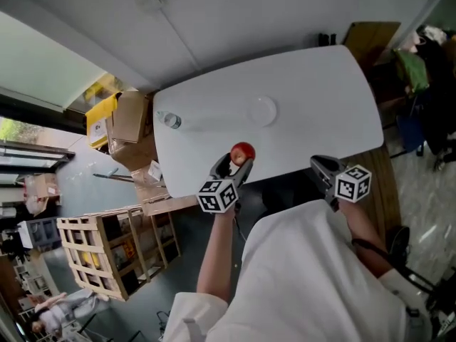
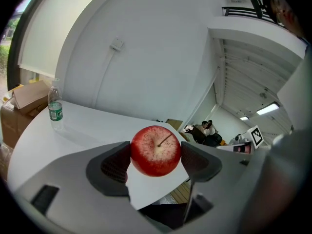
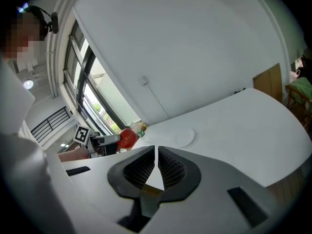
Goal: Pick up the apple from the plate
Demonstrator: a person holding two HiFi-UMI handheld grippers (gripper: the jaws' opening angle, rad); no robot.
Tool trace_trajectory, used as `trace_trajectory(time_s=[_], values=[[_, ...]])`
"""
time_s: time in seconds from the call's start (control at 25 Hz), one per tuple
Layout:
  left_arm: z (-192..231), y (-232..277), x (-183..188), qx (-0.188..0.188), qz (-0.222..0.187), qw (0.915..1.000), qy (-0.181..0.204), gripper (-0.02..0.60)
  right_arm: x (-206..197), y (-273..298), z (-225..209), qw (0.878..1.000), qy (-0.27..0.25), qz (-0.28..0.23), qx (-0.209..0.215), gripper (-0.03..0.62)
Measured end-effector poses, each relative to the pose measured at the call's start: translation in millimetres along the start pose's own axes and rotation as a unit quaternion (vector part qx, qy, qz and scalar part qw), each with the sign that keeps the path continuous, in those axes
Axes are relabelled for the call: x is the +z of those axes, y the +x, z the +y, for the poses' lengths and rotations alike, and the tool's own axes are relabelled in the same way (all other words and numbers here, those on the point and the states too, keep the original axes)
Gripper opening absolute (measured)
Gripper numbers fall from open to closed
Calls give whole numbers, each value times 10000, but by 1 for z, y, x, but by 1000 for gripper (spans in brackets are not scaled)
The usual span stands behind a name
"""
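**Red apple [image 2: 156, 150] aloft in left gripper [image 1: 237, 164]**

Shows a round, glossy red fruit, pale-speckled with a thin stem, clamped between the fingers [image 2: 114, 165] and held up over the near edge of the white surface [image 1: 320, 98]. Places the white plate [image 1: 262, 110] mid-surface, well apart from the apple, and a clear, green-labelled bottle [image 1: 171, 120] upright near one corner. Finds the right gripper [image 3: 156, 164] with fingers together, holding nothing.

One apple [image 1: 243, 152], one plate [image 1: 262, 110], one bottle [image 1: 169, 120], one table [image 1: 320, 98], one wooden crate [image 1: 107, 251], and two grippers: the left gripper [image 2: 156, 157] and the right gripper [image 3: 156, 155]
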State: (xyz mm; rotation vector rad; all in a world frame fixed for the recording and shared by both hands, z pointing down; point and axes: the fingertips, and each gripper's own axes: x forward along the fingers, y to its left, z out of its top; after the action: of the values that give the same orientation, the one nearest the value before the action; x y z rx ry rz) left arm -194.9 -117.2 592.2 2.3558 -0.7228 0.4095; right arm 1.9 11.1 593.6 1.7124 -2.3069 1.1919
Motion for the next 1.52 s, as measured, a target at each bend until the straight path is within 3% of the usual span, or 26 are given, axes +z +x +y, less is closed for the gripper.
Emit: trace_trajectory(time_s=[0.4,0.72,1.52], values=[[-42,-13,-10,-146,-154,9997,-147,327,4,-34,-13,9997,16,-236,57,43],[-63,-7,-9,34,-263,9992,-286,327,23,-34,-12,9983,-322,-159,452,43],[-102,9,-6,262,-467,9980,-336,327,47,-54,-43,9961,-297,-139,822,43]])
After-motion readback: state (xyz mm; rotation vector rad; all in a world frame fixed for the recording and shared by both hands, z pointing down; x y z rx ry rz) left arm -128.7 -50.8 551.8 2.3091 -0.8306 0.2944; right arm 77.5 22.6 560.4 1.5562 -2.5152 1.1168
